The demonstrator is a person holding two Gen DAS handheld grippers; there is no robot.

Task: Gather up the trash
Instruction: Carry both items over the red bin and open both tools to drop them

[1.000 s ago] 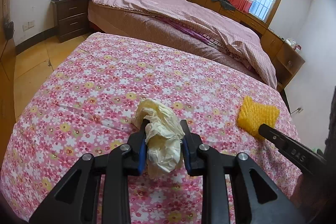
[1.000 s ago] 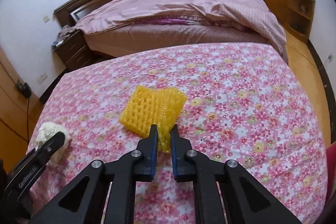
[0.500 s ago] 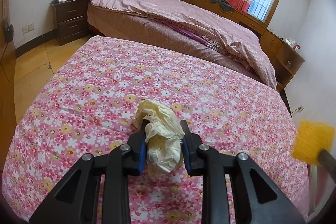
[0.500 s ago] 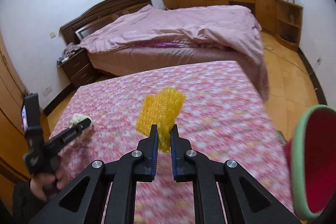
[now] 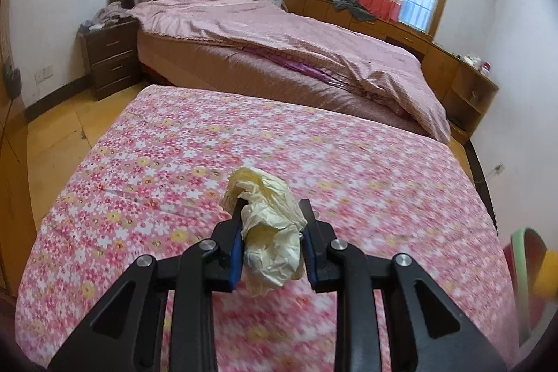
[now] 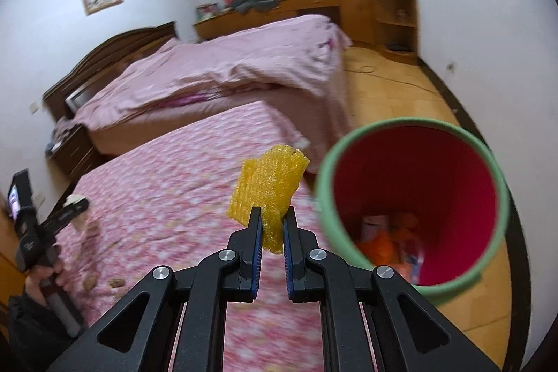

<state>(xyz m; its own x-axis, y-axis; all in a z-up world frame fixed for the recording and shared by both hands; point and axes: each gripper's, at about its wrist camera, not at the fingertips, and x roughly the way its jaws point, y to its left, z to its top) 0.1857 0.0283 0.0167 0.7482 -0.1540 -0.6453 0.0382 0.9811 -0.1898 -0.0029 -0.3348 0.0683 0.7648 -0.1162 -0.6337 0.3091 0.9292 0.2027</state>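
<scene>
My left gripper [image 5: 271,211] is shut on a crumpled cream paper wad [image 5: 268,232], held above the pink floral bedspread [image 5: 174,169]. My right gripper [image 6: 271,215] is shut on a yellow foam net [image 6: 268,183], lifted off the bed. A trash bin [image 6: 411,135] with a green rim and red inside stands just right of the foam net, with orange scraps at its bottom. In the left wrist view the bin [image 5: 523,271] and the foam net [image 5: 547,271] show at the far right edge. The left gripper [image 6: 75,208] with its wad shows at the left of the right wrist view.
A second bed with a pink quilt [image 5: 296,37] lies beyond the floral one. A dark nightstand [image 5: 111,58] stands at the left, wooden cabinets [image 5: 453,65] along the right wall. Small brown bits [image 6: 117,282] lie on the bedspread near the person's hand [image 6: 38,281]. Wood floor [image 6: 394,89] surrounds the bin.
My right gripper has lifted the yellow foam net off the bedspread and swung it right, up to the bin. The left gripper has risen slightly with the paper wad.
</scene>
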